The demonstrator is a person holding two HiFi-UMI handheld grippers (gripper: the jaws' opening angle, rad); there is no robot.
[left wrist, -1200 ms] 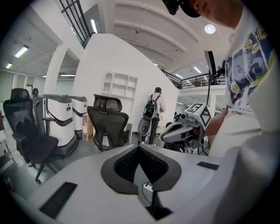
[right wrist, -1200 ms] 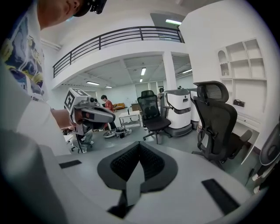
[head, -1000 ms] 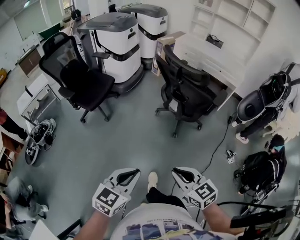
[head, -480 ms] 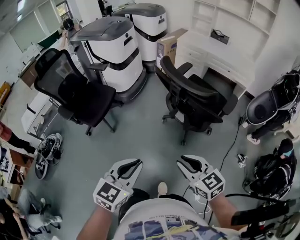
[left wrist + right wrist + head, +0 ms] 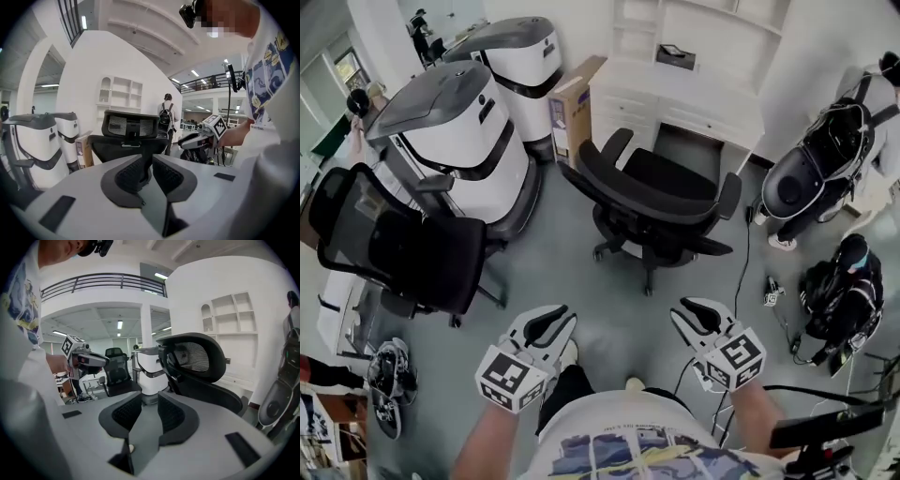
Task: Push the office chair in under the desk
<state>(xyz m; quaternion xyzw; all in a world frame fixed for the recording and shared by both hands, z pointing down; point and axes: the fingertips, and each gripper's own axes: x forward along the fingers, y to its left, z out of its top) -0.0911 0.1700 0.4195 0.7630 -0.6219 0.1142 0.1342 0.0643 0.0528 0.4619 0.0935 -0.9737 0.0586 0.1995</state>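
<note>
The black office chair stands on the grey floor just in front of the white desk, its back toward me and its seat facing the dark opening under the desk. Both grippers hover low in front of me, short of the chair and not touching it. My left gripper has its jaws opening with a narrow gap and nothing between them; in the left gripper view the chair stands straight ahead of the left gripper. My right gripper has its jaws opening wider, also empty, with the chair close at its right.
A second black chair stands at the left. Two white-and-grey machines and a cardboard box stand left of the desk. A dark rounded machine, a crouching person and a floor cable are at the right.
I have walked toward the chair and desk, so both now sit nearer and more central in the head view. The grippers kept their place in front of me.
</note>
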